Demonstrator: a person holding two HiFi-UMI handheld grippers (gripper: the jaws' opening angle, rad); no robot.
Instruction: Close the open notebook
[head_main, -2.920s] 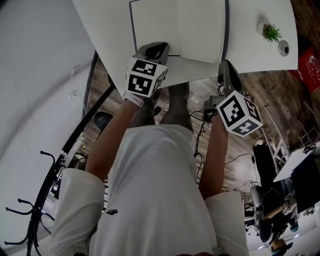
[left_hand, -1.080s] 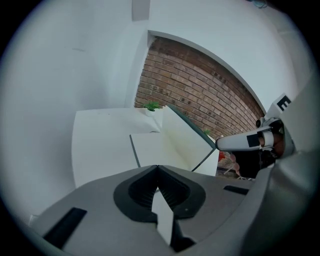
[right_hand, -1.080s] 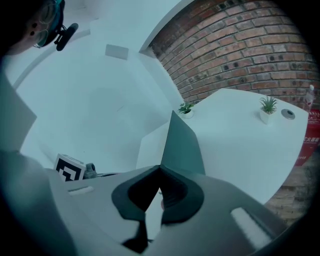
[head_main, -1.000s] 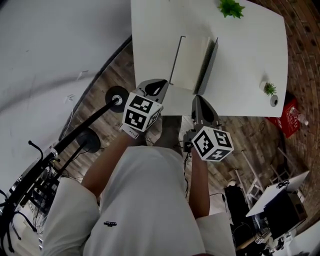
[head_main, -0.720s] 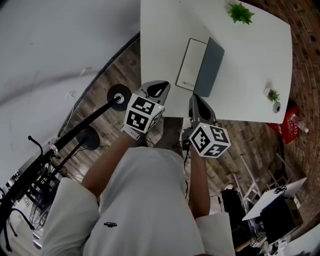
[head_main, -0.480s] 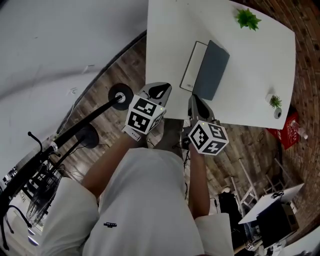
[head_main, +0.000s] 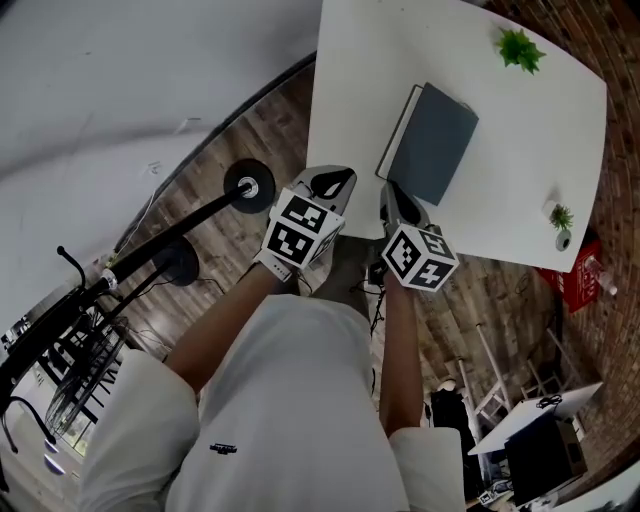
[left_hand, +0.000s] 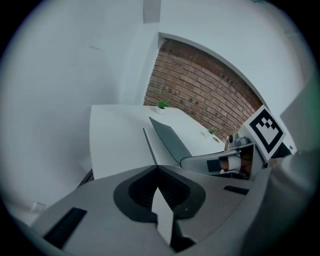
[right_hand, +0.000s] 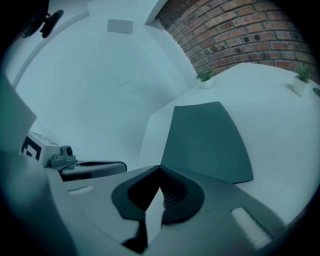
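Holding both forearms angled fwd and down, w/ my left gripper (head_main: 333, 180) and right gripper (head_main: 396, 196) side by side at the near edge of the white table (head_main: 350, 90). Both pairs of jaws are pressed together, w/ nothing between them. The notebook (head_main: 435, 142) lies closed on the table, grey cover up, just beyond the right gripper. It's prob. not touching, but the head view is too steep to be sure.

The notebook (head_main: 432, 145) is slate grey, the table (head_main: 350, 80) white.
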